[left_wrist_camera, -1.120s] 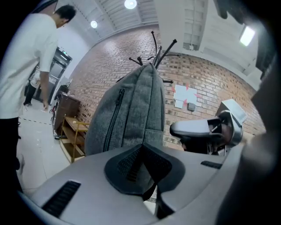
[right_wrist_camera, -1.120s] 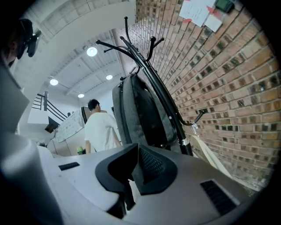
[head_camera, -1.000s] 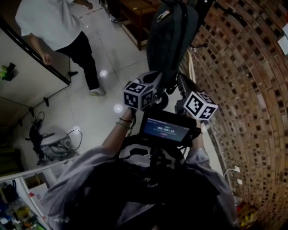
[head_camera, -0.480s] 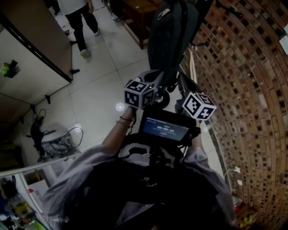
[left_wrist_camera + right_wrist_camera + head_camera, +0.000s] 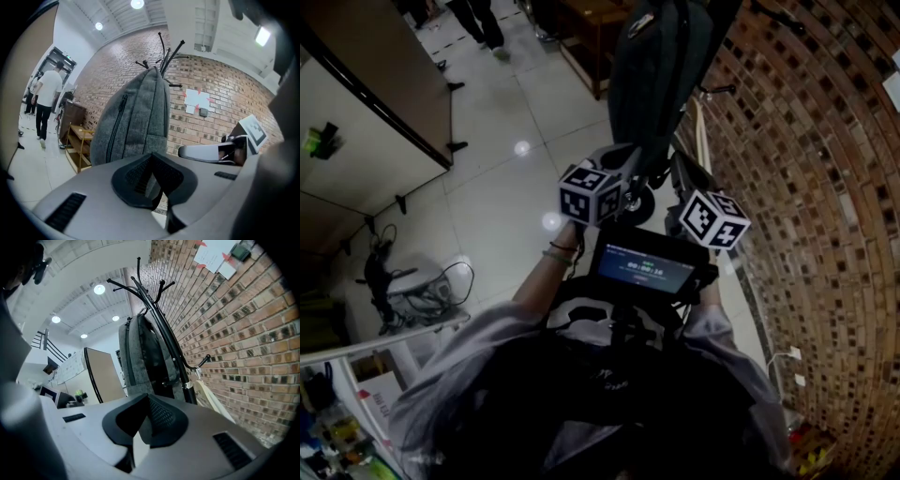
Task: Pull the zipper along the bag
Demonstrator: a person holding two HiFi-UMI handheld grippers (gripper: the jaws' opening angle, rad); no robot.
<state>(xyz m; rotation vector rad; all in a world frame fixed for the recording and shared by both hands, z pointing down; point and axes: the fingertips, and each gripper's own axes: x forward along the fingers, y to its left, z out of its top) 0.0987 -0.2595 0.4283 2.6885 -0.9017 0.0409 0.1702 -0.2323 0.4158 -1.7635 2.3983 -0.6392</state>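
A grey backpack [image 5: 659, 80] hangs upright from a black coat rack [image 5: 161, 333] against the brick wall. A dark zipper [image 5: 116, 126] runs down its side panel. In the head view both grippers are held just below the bag, the left one's marker cube [image 5: 591, 195] beside the right one's cube [image 5: 715, 220]. My left gripper [image 5: 157, 185] is shut with nothing between its pads, short of the backpack [image 5: 136, 117]. My right gripper [image 5: 140, 425] is also shut and empty, pointing up at the backpack [image 5: 138, 359]. Neither touches the bag.
The brick wall [image 5: 825, 187] runs along the right. A wooden shelf [image 5: 77, 140] stands behind the bag. A brown partition [image 5: 366, 112] and floor cables [image 5: 412, 291] lie to the left. A person in a white shirt [image 5: 47, 98] stands far off. A screen [image 5: 645, 267] sits at chest height.
The person in the white shirt has walked away up the tiled floor, nearly out of the head view. Both grippers have stayed almost still below the bag.
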